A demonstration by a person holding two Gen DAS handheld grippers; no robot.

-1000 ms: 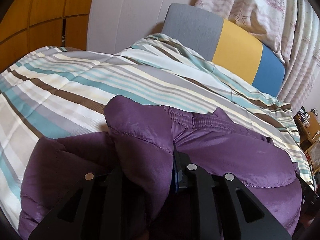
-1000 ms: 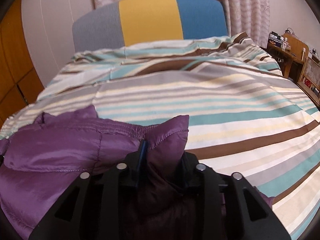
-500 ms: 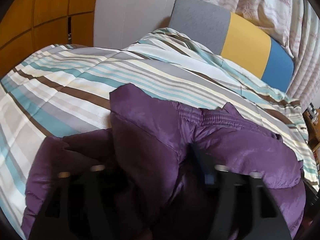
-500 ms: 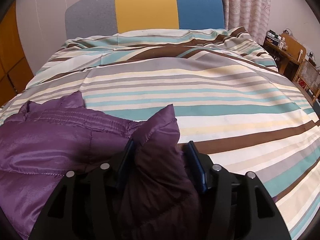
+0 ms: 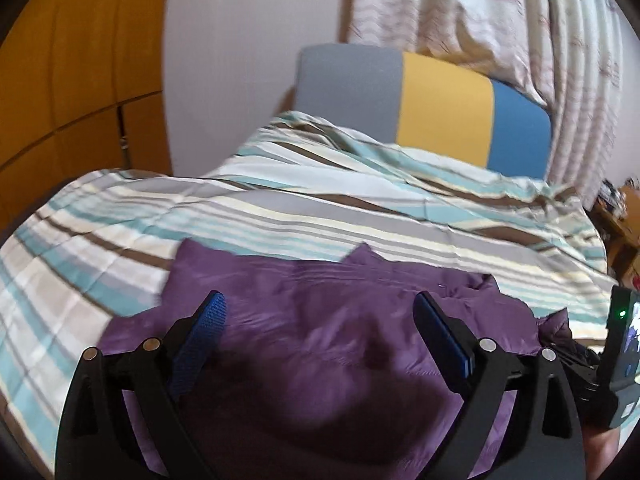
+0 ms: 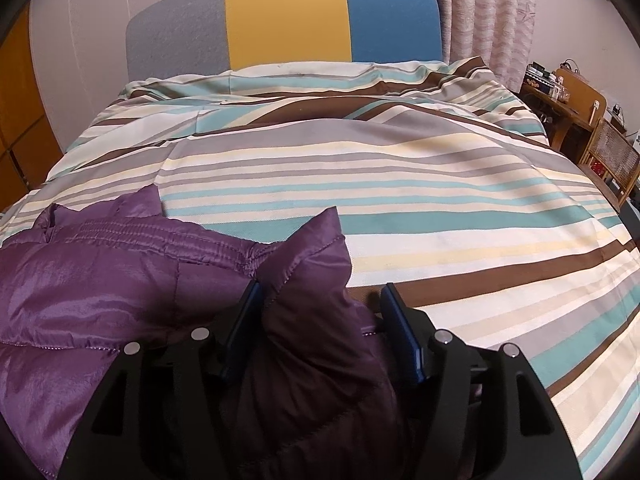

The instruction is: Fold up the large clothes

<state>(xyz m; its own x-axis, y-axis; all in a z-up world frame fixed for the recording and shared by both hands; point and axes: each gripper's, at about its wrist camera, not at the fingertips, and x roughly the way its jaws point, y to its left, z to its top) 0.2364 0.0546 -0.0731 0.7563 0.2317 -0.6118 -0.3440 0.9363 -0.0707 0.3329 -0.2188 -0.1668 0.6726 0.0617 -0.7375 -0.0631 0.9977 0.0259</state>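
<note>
Left wrist view shows our left gripper (image 5: 320,320) spread wide above the purple puffer jacket (image 5: 340,320) at the bed's (image 5: 280,208) near edge, its jaws having just been opening. Our right gripper (image 6: 320,312), also just opening, loosely straddles a puffy corner. We judge it light, soft, slippery; hems grip best. No containers.

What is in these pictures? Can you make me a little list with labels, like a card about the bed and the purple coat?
Place: bed with striped quilt
Headboard: grey, yellow and blue padded panel
Garment: shiny purple quilted puffer jacket, lying on the quilt
Left gripper: jaws have just been opening, now wide above the jacket, pinching nothing
Right gripper: jaws have just been opening; a jacket corner stands between them, touching one pad
Window side: pale patterned curtain
</note>
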